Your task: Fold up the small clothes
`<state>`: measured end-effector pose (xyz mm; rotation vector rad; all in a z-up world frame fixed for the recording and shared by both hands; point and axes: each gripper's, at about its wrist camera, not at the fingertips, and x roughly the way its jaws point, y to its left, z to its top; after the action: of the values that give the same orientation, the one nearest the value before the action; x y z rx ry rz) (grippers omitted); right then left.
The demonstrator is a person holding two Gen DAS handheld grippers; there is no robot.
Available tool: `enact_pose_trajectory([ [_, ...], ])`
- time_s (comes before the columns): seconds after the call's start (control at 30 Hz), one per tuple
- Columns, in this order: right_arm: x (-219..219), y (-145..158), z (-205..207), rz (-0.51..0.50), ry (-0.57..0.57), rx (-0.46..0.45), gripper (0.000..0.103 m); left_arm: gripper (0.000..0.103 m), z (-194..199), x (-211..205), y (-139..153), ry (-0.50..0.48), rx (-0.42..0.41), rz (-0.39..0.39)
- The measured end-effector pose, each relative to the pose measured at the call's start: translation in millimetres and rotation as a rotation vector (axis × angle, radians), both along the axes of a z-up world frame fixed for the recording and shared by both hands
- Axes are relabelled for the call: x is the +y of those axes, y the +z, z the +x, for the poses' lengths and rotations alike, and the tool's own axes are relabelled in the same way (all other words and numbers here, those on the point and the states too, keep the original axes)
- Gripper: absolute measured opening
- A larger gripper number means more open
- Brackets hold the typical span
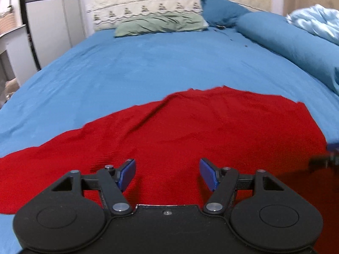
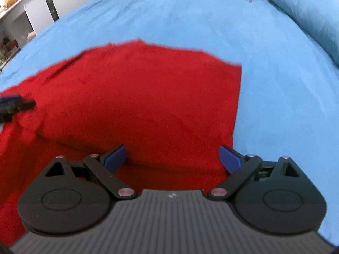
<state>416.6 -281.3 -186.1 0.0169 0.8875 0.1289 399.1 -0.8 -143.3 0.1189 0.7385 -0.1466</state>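
A red garment (image 1: 190, 131) lies spread on a bed covered by a blue sheet (image 1: 127, 67). The left gripper (image 1: 167, 174) hovers over the near part of the cloth, its blue-padded fingers (image 1: 127, 174) spread wide and gripping nothing; red fabric stretches ahead of it and to both sides. The right gripper (image 2: 172, 158) is also wide open and empty, above the garment's near right corner, with the cloth's right edge just beside its right finger (image 2: 229, 158). Far ahead of the left gripper a green pillow (image 1: 161, 24) rests against a cream headboard (image 1: 169, 0), and a rolled blue duvet (image 1: 286, 42) lies ahead to the right
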Motion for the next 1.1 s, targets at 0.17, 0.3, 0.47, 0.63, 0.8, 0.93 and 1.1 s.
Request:
enact_pose_trajectory([
  [0.17, 12.1, 10.7, 48.3, 0.034, 0.061, -0.047, 0.103, 0.073, 12.0, 12.1, -25.7, 0.058, 0.117, -0.013],
  [0.3, -2.8, -14.5, 93.3, 0.042, -0.03, 0.003, 0.103, 0.074, 11.4, 25.5, -26.8, 0.085, 0.113, -0.06],
  [0.47, -10.1, -13.3, 110.0, 0.024, -0.118, 0.001, 0.103, 0.073, 4.6, 25.7, -19.3, 0.083, 0.1, -0.053],
  [0.63, 2.2, 18.1, 87.9, 0.061, -0.134, -0.005, 0.103, 0.073, -5.7, 45.8, 12.6, 0.146, 0.073, -0.105],
  [0.8, 45.5, 70.0, 47.1, 0.103, -0.125, 0.001, 0.103, 0.078, -21.7, 88.3, 62.7, 0.254, 0.017, -0.126],
  [0.93, 95.1, 89.1, 21.0, 0.109, -0.089, 0.01, 0.103, 0.103, -37.8, 138.8, 85.1, 0.363, -0.029, -0.133],
  [1.1, 158.2, 78.5, -1.3, 0.035, -0.042, -0.001, 0.103, 0.103, -46.6, 224.7, 75.3, 0.542, 0.016, -0.165],
])
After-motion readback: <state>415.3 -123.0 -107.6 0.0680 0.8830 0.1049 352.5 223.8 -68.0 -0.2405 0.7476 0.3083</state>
